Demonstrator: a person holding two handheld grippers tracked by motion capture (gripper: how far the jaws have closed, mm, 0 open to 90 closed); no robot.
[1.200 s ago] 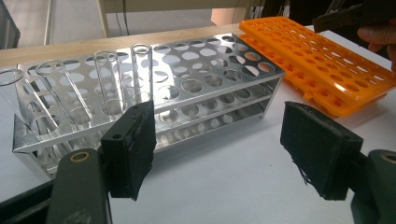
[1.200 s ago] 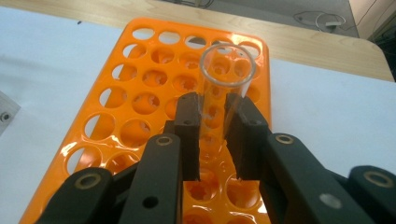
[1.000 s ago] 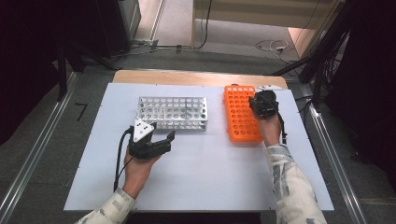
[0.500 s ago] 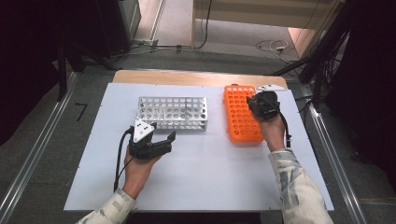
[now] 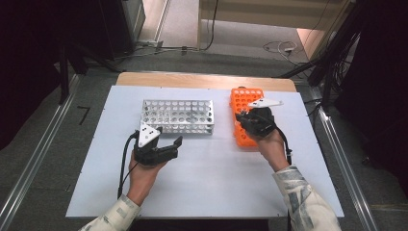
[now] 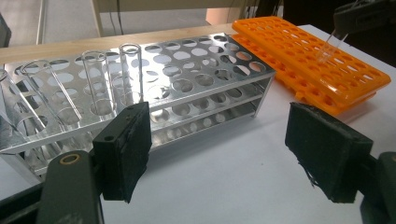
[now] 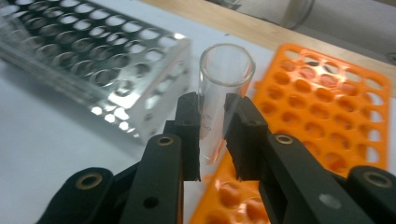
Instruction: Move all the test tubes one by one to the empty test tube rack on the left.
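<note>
I've got a clear glass test tube (image 7: 223, 93) clamped between the pads of my right gripper (image 7: 214, 135), lifted above the near-left edge of the orange rack (image 7: 327, 112), which lies on the white table (image 5: 216, 183) just right of the metal rack (image 5: 177, 115). My left gripper (image 6: 219, 149) sits in front of the metal rack, jaws apart with nothing between them; three empty tubes (image 6: 95, 81) stand at that rack's end.
</note>
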